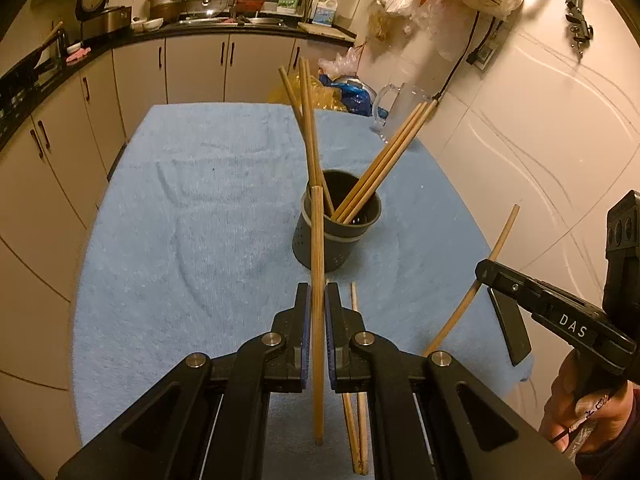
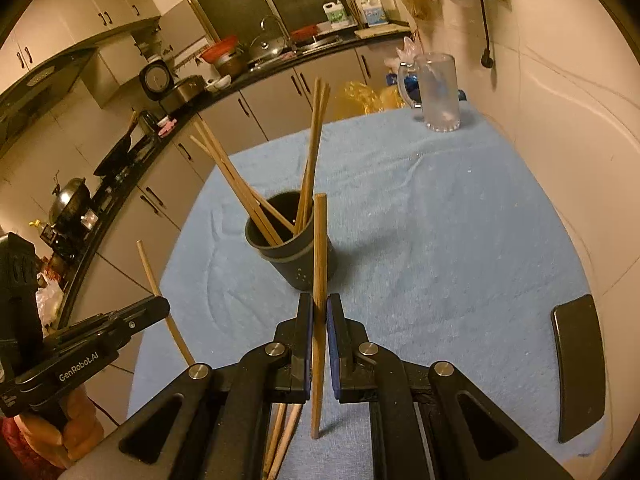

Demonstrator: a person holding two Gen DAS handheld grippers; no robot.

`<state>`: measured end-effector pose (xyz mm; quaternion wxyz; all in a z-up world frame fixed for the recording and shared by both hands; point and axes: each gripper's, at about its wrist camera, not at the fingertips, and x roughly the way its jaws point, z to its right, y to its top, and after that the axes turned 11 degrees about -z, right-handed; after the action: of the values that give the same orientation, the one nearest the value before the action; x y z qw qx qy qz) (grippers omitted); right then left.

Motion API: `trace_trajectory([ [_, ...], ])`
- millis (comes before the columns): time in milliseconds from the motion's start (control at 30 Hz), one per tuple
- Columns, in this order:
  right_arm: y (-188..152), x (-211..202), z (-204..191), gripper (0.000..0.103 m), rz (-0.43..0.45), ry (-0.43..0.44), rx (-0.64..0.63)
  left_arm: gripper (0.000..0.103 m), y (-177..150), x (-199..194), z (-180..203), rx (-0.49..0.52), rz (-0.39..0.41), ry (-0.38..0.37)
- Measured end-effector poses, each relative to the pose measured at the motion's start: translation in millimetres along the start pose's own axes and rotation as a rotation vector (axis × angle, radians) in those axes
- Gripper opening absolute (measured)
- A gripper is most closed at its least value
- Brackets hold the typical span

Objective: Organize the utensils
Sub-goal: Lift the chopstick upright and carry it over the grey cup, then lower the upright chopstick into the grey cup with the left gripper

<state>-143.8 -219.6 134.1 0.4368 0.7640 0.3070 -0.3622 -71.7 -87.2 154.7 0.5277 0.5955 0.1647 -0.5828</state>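
Note:
A dark perforated utensil holder (image 1: 338,236) (image 2: 298,256) stands on the blue cloth, with several wooden chopsticks (image 1: 308,120) leaning out of it. My left gripper (image 1: 318,292) is shut on one chopstick (image 1: 317,232), held nearly upright just in front of the holder. My right gripper (image 2: 319,306) is likewise shut on a chopstick (image 2: 320,240) that rises in front of the holder. Each gripper shows in the other's view, the right gripper (image 1: 485,275) at the right and the left gripper (image 2: 162,306) at the left, both above the cloth. A few loose chopsticks (image 1: 358,408) (image 2: 280,436) lie on the cloth beneath the grippers.
A blue cloth (image 2: 440,240) covers the table. A glass mug (image 2: 438,92) stands at its far right corner. A dark phone (image 2: 580,368) lies near the right edge by the wall. Kitchen cabinets and a cluttered counter (image 1: 160,32) run along the left and far side.

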Motion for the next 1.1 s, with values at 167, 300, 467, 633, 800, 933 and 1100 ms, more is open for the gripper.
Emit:
trace_trajectory([
  [167, 0, -7, -1, 0.007, 0.025, 0.008, 0.001, 0.006, -1, -9, 3, 0.005, 0.019, 0.008],
  [300, 1, -12, -1, 0.007, 0.037, 0.014, -0.001, 0.006, -1, -14, 4, 0.001, 0.031, 0.013],
  [467, 2, -17, 2, 0.007, 0.050, 0.017, 0.004, 0.006, 1, -18, 5, -0.002, 0.045, 0.017],
  [633, 4, -24, 5, 0.007, 0.067, 0.017, 0.008, 0.006, 6, -22, 8, 0.001, 0.062, 0.016],
  [800, 5, -30, 9, 0.007, 0.078, 0.017, 0.018, 0.006, 10, -26, 12, 0.006, 0.076, 0.015],
  [933, 7, -35, 12, 0.007, 0.087, 0.019, 0.029, 0.006, 15, -30, 12, 0.002, 0.086, 0.013],
  [1100, 11, -42, 14, 0.007, 0.104, 0.022, 0.040, 0.006, 25, -42, 9, -0.004, 0.110, 0.014],
])
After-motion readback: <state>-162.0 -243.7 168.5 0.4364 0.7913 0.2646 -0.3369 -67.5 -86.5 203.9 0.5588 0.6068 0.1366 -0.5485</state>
